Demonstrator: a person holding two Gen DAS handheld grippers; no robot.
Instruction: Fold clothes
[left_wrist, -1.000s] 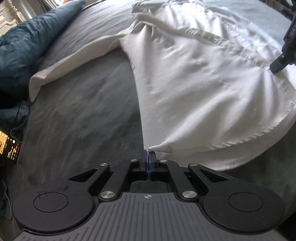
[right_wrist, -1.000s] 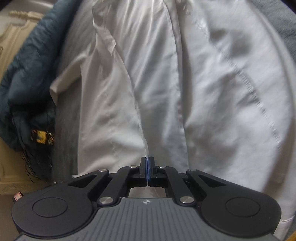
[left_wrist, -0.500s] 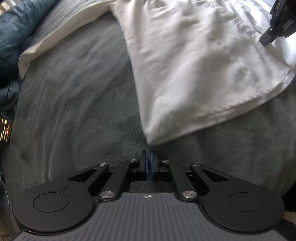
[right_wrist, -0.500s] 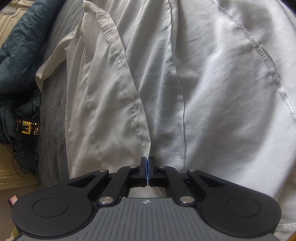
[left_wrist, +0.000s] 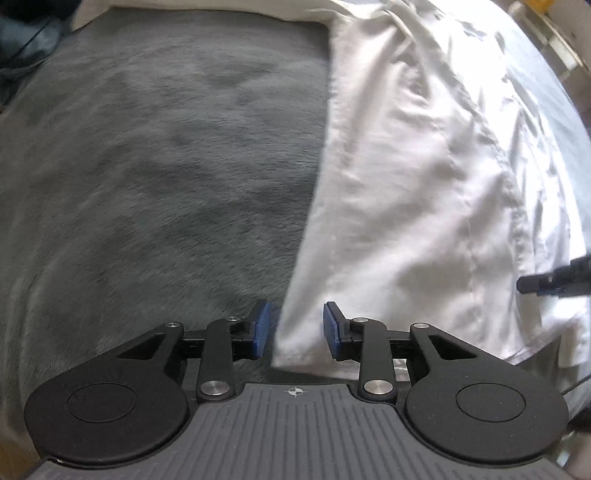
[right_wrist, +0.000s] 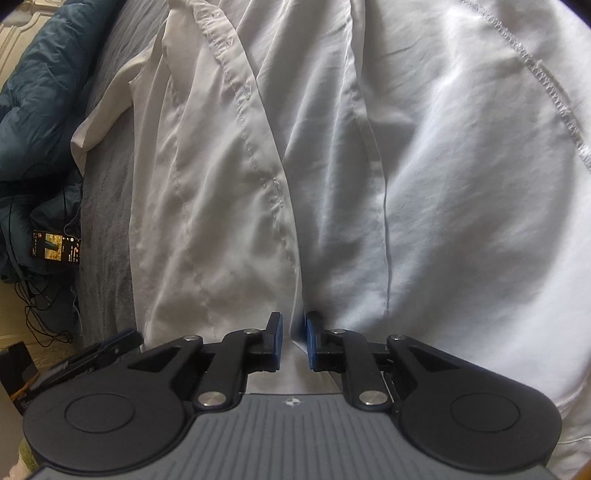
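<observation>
The left gripper is pointing down at the grey blanket, its jaws opening around the white shirt corner lying loose between them; the right gripper's fingertips are hovering over the shirt's far side.

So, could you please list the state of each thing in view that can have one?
white shirt: unbuttoned, spread on the grey blanket, released.
left hand-held gripper: jaws opening, shirt corner lying between them.
right hand-held gripper: jaws opening, fabric between them.
phone: screen lit.

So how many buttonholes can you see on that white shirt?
3 buttonholes, all along the shirt front strip: one near the top, one midway, one lower. Folds may hide others.
</observation>
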